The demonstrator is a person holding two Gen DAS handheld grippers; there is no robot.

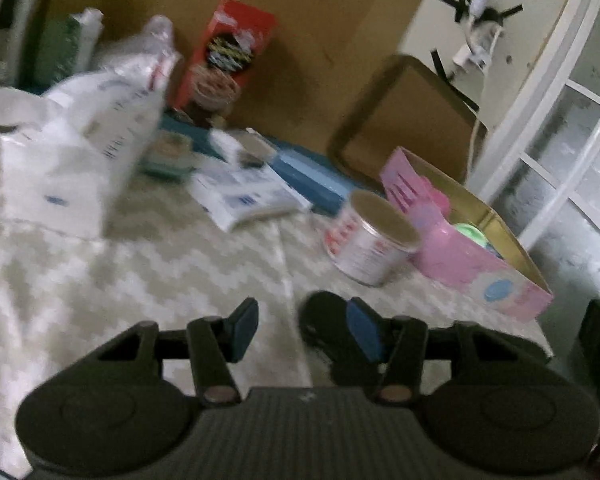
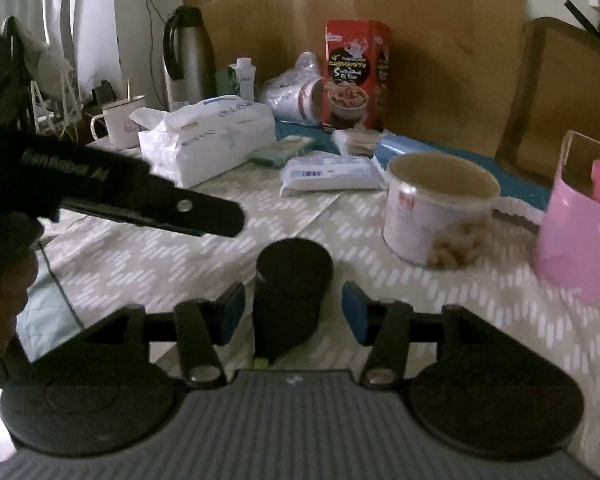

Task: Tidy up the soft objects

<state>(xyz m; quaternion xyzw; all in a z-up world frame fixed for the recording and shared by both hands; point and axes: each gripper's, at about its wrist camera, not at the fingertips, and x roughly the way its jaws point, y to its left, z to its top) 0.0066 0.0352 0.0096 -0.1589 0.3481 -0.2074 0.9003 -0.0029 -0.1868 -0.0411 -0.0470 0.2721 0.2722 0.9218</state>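
currently right gripper jaws apart, straddling a black jar, pads not touching it. left gripper jaws apart, empty. tissue pack well ahead, to the left of the right gripper.

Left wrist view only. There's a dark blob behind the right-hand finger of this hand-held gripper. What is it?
Observer: A black lidded jar, standing upright.
Operator: Gripped?
Observer: No. The right hand-held gripper is open, with the jar between its pads and a small gap on each side.
Operator: Anything at the back left that I can't see?
Observer: A steel flask stands behind the tissue pack.
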